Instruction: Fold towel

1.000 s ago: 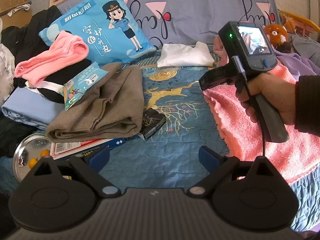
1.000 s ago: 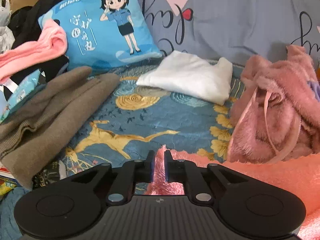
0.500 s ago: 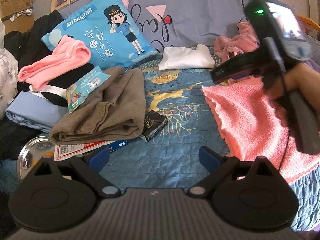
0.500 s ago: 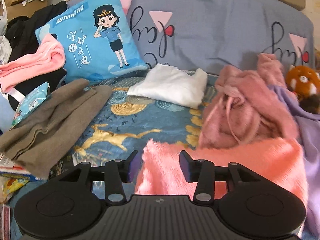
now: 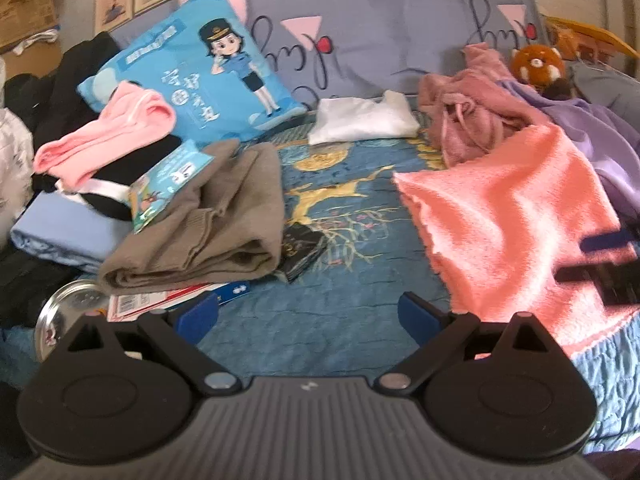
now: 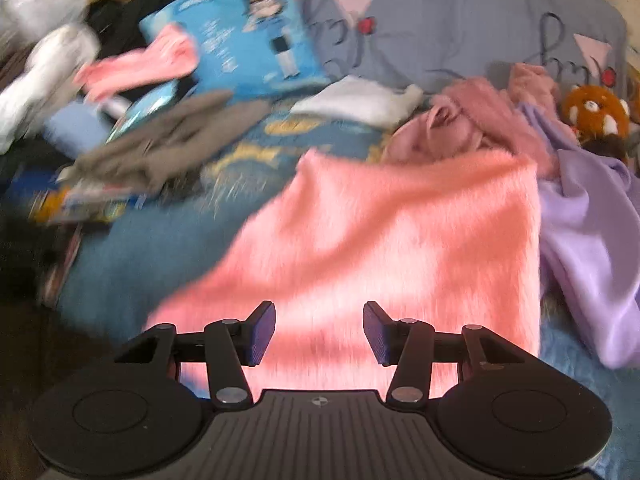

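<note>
1. A bed, covered by a blue quilt printed with gold deer and flowers, is seen to fill both views; a grey-blue headboard cushion with script lettering is set across the upper part of the frame.
2. The pink towel is laid flat on the quilt at the right of the left wrist view and fills the centre of the right wrist view.
3. A folded brown knit is placed at centre left, and a blue cartoon pillow is propped at upper left.
4. A white folded cloth is seen at upper centre, beside a dusty-pink fleece heap.
5. The left gripper is held over bare quilt, jaws spread wide and empty.
6. The right gripper is held over the towel's near part, jaws parted and empty.
</note>
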### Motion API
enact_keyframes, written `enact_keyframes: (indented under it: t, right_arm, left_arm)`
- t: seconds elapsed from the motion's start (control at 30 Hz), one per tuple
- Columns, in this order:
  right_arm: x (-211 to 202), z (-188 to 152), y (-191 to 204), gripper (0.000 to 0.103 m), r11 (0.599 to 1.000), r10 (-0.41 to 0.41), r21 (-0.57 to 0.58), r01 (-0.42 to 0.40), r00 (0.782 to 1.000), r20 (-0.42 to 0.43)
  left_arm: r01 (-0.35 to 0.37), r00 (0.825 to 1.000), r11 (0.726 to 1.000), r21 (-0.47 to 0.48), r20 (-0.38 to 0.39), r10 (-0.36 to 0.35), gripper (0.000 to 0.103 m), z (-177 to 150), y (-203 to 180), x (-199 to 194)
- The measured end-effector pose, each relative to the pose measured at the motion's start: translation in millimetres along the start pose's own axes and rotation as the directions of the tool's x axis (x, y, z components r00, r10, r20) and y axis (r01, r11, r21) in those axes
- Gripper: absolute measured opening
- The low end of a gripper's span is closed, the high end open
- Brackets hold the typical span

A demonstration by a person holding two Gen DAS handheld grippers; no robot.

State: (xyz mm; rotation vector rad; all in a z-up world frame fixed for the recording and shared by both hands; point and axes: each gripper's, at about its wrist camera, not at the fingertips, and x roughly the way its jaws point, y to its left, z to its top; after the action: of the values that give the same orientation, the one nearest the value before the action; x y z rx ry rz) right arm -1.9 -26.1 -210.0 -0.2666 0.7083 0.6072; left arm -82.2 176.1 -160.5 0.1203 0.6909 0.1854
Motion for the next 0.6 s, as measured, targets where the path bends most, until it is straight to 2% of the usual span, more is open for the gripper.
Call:
enact_keyframes:
  t: [0.2,0.3,0.33,0.4,0.6]
  right_arm:
    - [-12.7,-42.4,20.3,0.046,0.985,0.05,-0.164,-0.051,0.999,-0.011]
    - [-2.6,-43.4,21.2,0.043,0.982,0.014,-0.189,-0.021,0.999,-0.038]
    - [1.3,-43.1,21.3,0.026,0.98,0.001,-0.197,-0.01,0.999,-0.047]
    - [8.9,-42.7,21.4,0.004,0.977,-0.027,-0.211,0.012,0.997,-0.066]
    - [-17.1,-40.4,5.9,0.003,0.992,0.042,-0.121,-0.048,0.998,-0.049]
  left_arm:
    - [0.049,0.999,0.999,0.015,-0.001,-0.049,0.099,-1.6,-6.8,-0.6]
    - [0.074,0.997,0.997,0.013,-0.005,-0.074,0.099,-1.6,-7.8,0.1]
    - [0.084,0.996,0.996,0.012,-0.007,-0.084,0.099,-1.8,-8.3,0.3]
    - [0.102,0.995,0.995,0.013,-0.01,-0.102,0.099,-2.1,-9.6,0.7]
    - [0.116,0.993,0.992,0.045,-0.011,-0.116,0.1,-3.5,-18.3,0.2]
